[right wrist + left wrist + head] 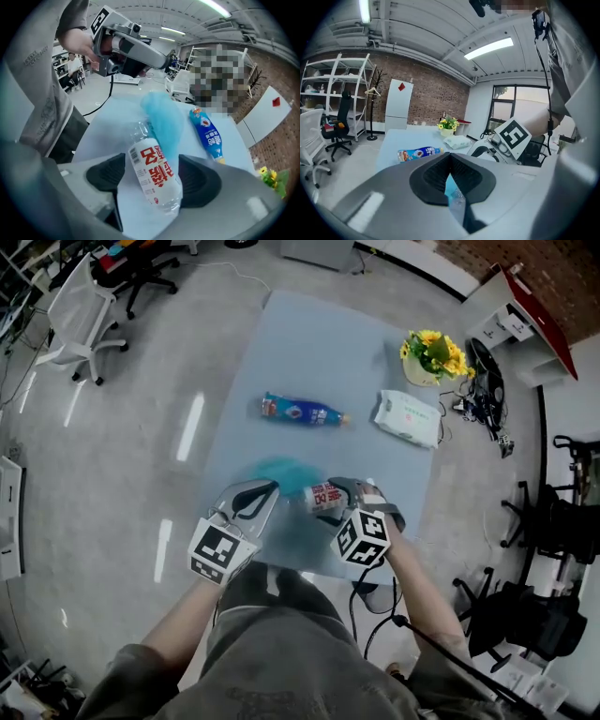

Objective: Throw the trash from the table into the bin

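A clear bottle with a red-lettered label (323,495) (153,174) lies tilted between the wide jaws of my right gripper (330,493) (152,180), over the near part of the light blue table (309,343). A gap shows beside the bottle, so the pads do not clamp it. My left gripper (255,498) (451,174) is shut on a thin blue plastic bag (454,193), which shows blurred (281,472) (161,115) just beyond the bottle. A blue-labelled bottle (302,412) (417,153) (208,133) lies on its side mid-table.
A white pack of wipes (408,418) (459,142) and a pot of yellow flowers (433,354) sit at the table's right. Office chairs (80,306) stand on the floor at left, and cables and stands (487,390) at right. No bin shows.
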